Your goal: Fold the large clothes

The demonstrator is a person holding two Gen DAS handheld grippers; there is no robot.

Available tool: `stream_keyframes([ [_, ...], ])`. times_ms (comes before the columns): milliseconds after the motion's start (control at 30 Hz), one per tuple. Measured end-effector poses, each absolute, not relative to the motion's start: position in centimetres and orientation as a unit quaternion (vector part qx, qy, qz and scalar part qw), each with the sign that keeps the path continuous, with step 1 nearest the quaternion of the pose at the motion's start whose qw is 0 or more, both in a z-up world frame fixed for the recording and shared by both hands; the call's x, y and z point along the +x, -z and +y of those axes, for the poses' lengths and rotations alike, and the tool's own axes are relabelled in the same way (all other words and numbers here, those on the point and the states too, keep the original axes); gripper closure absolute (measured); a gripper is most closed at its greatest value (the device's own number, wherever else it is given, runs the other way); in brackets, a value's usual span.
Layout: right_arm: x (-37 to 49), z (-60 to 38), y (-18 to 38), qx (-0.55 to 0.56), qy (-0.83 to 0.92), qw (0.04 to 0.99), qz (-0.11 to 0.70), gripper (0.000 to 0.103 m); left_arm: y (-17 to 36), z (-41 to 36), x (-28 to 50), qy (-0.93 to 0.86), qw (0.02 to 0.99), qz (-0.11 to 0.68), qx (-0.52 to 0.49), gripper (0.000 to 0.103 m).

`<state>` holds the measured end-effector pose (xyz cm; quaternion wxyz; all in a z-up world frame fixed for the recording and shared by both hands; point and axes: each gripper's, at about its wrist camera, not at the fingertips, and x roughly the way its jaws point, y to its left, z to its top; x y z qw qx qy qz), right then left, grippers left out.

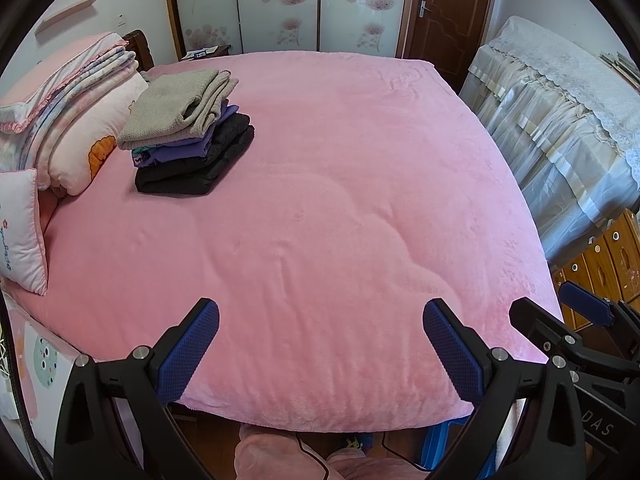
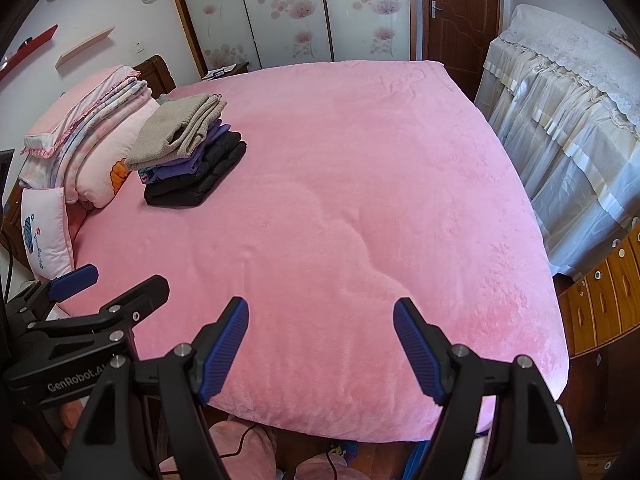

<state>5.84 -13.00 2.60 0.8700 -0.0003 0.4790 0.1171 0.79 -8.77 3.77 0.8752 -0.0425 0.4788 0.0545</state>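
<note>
Gaping wide, each hand-held gripper (image 1: 320, 340) (image 2: 321, 334) holds nothing.

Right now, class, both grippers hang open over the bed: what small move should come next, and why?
Probably turn away to fetch another garment. Both the left gripper and right gripper are open and empty, the pink blanket is bare in front of them, and the only clothes seen sit in a folded stack.
</note>
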Motion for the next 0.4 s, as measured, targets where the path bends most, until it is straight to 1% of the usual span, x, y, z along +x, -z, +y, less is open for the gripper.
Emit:
stream_keyframes([
  [400, 6.25, -12.92, -2.35, -0.004, -0.116, 0.869, 0.480, 0.028, -3.62, -9.04, 1.03, -0.061, 0.873, 0.481, -0.044, 0.002],
])
